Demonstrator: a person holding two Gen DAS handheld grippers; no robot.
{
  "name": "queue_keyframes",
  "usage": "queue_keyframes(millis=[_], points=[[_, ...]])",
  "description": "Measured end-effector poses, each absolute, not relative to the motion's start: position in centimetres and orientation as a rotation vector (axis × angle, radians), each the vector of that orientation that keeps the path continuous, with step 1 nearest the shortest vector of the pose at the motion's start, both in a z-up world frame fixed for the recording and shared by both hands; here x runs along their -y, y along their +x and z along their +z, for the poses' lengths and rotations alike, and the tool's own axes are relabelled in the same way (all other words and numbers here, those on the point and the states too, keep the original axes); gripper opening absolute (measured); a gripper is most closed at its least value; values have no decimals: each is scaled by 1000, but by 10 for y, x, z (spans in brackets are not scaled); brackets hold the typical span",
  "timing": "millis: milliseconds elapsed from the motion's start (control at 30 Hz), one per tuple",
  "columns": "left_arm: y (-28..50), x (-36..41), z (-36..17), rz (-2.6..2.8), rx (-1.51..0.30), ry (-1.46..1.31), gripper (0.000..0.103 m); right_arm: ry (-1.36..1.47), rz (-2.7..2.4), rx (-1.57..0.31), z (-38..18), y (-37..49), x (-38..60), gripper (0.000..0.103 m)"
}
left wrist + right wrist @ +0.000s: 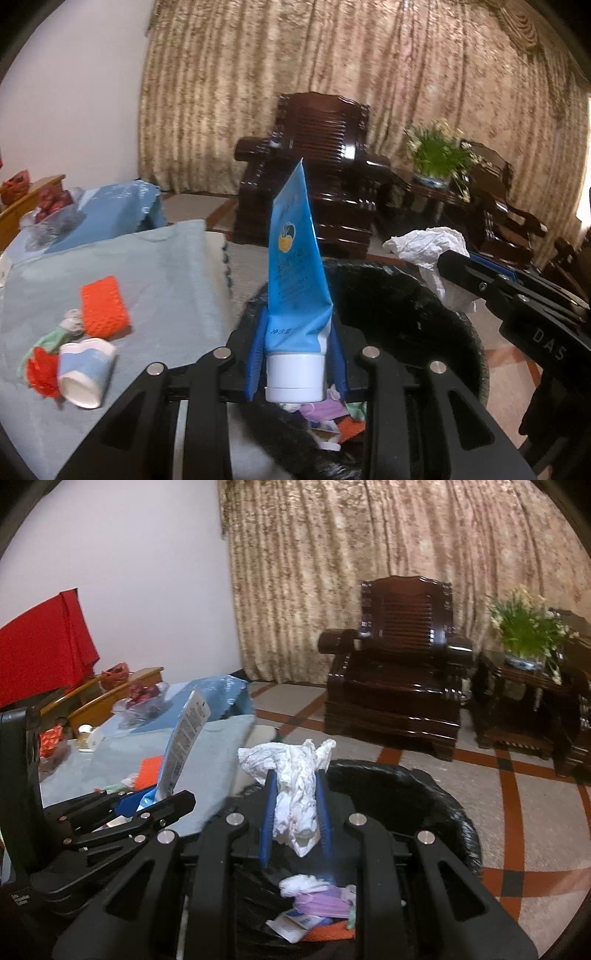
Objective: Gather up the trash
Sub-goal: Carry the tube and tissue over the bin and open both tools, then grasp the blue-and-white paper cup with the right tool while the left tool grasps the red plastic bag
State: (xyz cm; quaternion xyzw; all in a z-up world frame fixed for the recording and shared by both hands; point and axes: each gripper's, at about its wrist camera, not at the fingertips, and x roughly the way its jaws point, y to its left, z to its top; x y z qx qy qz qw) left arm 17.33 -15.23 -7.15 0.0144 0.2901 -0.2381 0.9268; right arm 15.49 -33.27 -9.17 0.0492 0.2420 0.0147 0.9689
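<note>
Left gripper (297, 325) clamped blue tube (295, 258) | right gripper (295, 794) clamped crumpled tissue (295, 782) | both above black-lined bin (424, 794)

A: Where does the left wrist view sit?

B: Low behind its own fingers, facing forward and slightly down over the bin (406, 295), close to it. The table (147, 266) lies at its left, the armchair (317, 162) and curtain (295, 74) straight ahead, well apart.

A: And the right wrist view?

B: Much the same: behind its fingers, tilted down over the bin (406, 794), nearly above its mouth, so the trash (317, 908) inside shows just below.

A: What do they share?

B: Bin, table, armchair, curtain, the plant (439, 151) at right. Each also catches the other: the right gripper (458, 269) enters the left view's right edge, the left gripper (159, 794) the right view's left edge.
</note>
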Motion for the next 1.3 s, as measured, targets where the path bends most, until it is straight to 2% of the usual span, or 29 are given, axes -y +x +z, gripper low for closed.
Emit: queue_keyframes(millis=[433,533,567,600,633,667,733,800,867,1033,1300], points=[[183,196,-100,-555,-658,69,31,115,-59,-555,-124,154,364,21],[186,197,-102,-566,-677,56,32,117,-71,-564,-128,156,367,28],[186,196,-102,-566,-677,52,32,116,-75,-566,-127,156,369,38],[186,194,-100,-571,-673,49,37,115,-83,-566,-128,157,369,45],[186,193,-99,-572,-671,50,47,115,-88,-564,-127,157,370,47],[186,192,-98,-572,-669,48,51,117,-92,-563,-128,156,371,51],[187,191,-96,-569,-663,41,55,120,-105,-558,-127,156,372,65],[187,186,-93,-557,-658,34,58,117,-122,-548,-126,154,372,83],[187,179,-91,-541,-649,26,64,114,-133,-536,-125,152,371,92],[186,145,-83,-463,-618,17,79,118,-108,-531,-122,154,362,95],[181,66,-74,-295,-578,-17,82,101,-7,-527,-115,168,315,95]])
